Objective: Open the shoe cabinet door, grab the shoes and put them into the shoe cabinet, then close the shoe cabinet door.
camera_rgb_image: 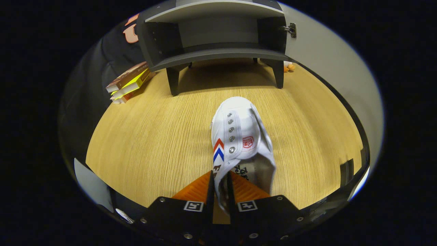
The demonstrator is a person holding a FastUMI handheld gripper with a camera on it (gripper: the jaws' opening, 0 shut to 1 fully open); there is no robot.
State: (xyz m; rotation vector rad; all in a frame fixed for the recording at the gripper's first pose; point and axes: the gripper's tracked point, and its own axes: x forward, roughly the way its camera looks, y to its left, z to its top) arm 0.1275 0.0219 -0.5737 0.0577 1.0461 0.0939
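Books point(128, 82) lying stacked off to the left, out of the way; the gripper point(218, 194) is pinching the white shoe point(239, 136) by its side wall, toe aimed at the open shoe cabinet point(215, 37), door point(327, 68) swung right

Even, warm overhead light; sharp centre, strongly bowed rim

The wooden tabletop point(136, 136) is brightly lit at mid-frame; the shoe cabinet point(215, 37) at the top casts a soft shadow beneath itself — its interior stays dim; the white shoe point(239, 133) looks crisp, without glare; straight lines curve towards the sides — corners darken and blur slightly.
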